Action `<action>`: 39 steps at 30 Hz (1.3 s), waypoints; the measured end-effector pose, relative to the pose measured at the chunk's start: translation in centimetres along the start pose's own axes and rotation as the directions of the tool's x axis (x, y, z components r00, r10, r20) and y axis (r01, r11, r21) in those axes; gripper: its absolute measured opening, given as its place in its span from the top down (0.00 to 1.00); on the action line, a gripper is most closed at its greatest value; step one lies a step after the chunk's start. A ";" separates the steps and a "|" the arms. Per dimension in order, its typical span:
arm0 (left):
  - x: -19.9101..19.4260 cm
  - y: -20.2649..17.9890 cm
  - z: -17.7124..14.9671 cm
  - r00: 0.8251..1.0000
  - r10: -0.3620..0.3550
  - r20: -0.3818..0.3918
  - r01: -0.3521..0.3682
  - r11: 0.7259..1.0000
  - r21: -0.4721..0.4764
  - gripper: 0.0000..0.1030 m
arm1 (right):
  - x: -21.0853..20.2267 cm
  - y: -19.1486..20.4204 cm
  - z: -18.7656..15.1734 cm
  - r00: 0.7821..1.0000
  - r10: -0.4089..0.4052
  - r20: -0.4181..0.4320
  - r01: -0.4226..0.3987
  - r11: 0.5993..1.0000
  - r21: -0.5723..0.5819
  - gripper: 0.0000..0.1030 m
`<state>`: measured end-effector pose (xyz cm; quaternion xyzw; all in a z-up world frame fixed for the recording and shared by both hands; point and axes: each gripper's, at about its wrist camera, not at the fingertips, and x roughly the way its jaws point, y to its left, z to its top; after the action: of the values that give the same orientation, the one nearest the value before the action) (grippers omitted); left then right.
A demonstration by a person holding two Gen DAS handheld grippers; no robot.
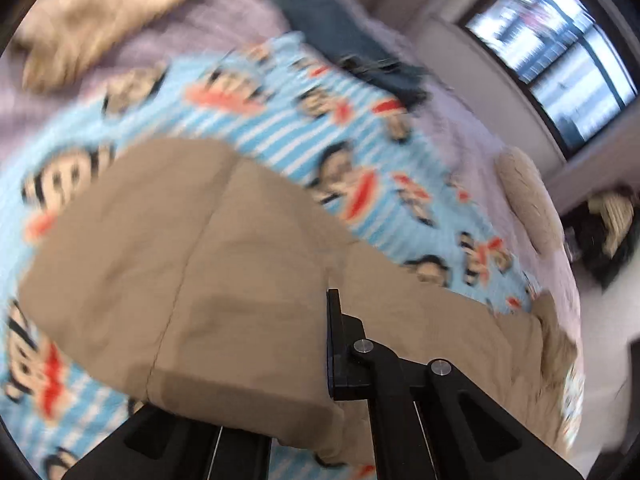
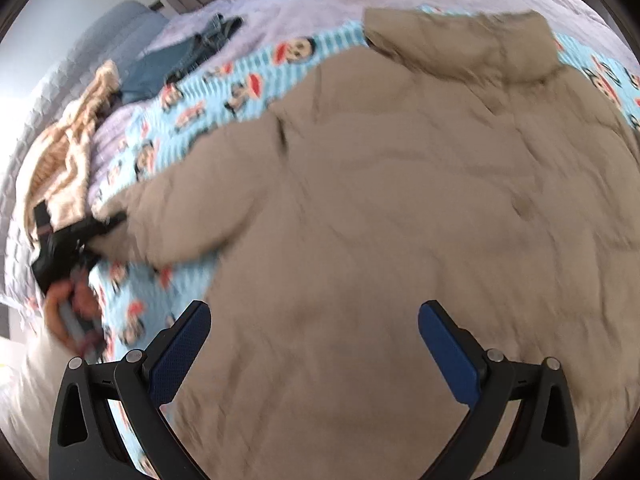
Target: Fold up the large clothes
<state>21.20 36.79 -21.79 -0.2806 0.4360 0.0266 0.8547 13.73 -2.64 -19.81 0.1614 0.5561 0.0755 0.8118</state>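
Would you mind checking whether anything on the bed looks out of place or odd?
Nothing looks damaged or spilled. The tan jacket lies spread on the cartoon blanket; jeans and a beige knit are bunched, unfolded, beyond it.

The left wrist view looks steeply down past the left tongs point(image 1: 334, 344), close over a tan jacket point(image 1: 192, 248) sleeve. The right wrist view looks down between the right tongs point(image 2: 314, 354) onto the jacket's point(image 2: 400, 200) body. Both share the jacket, the cartoon-print blanket point(image 1: 272, 120) point(image 2: 188, 120) and the bed point(image 2: 288, 12).
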 end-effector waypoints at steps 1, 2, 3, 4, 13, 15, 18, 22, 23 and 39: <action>-0.8 -0.9 0.2 1.000 -0.012 0.012 0.012 0.999 0.031 0.95 | 0.7 0.3 0.7 1.000 0.017 0.003 -0.017 1.000 0.010 0.29; -2.0 -2.1 0.4 0.999 -0.031 0.028 0.029 0.997 0.072 0.95 | 1.6 0.6 1.4 0.999 0.033 -0.003 -0.033 0.999 0.021 0.57; -2.9 -2.8 0.5 0.998 -0.048 0.038 0.044 0.995 0.094 0.95 | 2.7 0.8 2.1 0.998 0.060 -0.014 -0.060 0.997 0.042 0.68; -3.8 -3.7 0.6 0.997 -0.065 0.047 0.059 0.991 0.119 0.95 | 4.0 1.0 2.7 0.995 0.098 -0.025 -0.096 0.993 0.070 0.75; -7.3 -14.0 -1.2 0.980 -0.199 0.032 0.175 0.920 0.350 0.95 | 13.5 4.0 3.0 0.952 0.274 -0.134 -0.258 0.958 0.126 0.78; -6.9 -16.8 -2.3 0.975 -0.221 0.013 0.198 0.900 0.389 0.95 | 13.3 3.9 3.1 0.941 0.305 -0.145 -0.286 0.948 0.141 0.78; -6.3 -21.4 -4.3 0.966 -0.258 -0.019 0.240 0.865 0.440 0.95 | 11.3 2.1 2.9 0.915 0.366 -0.170 -0.335 0.924 0.184 0.78; -4.9 -28.2 -7.9 0.948 -0.308 -0.081 0.305 0.805 0.508 0.95 | 4.4 -3.7 1.7 0.957 0.273 -0.100 -0.255 0.953 0.162 0.78; -4.1 -30.3 -9.4 0.945 -0.311 -0.098 0.313 0.784 0.536 0.95 | 2.7 -5.5 1.4 0.969 0.234 -0.077 -0.219 0.962 0.160 0.78; 1.1 -35.5 -24.6 0.962 -0.129 -0.242 0.268 0.632 0.727 0.05 | -8.0 -19.1 -2.2 0.992 -0.126 0.024 0.116 0.958 0.262 0.70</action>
<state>14.21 -5.67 -17.80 0.0516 0.4438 -0.2746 0.8514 7.62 -22.51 -20.16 0.2338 0.5534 -0.0514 0.7978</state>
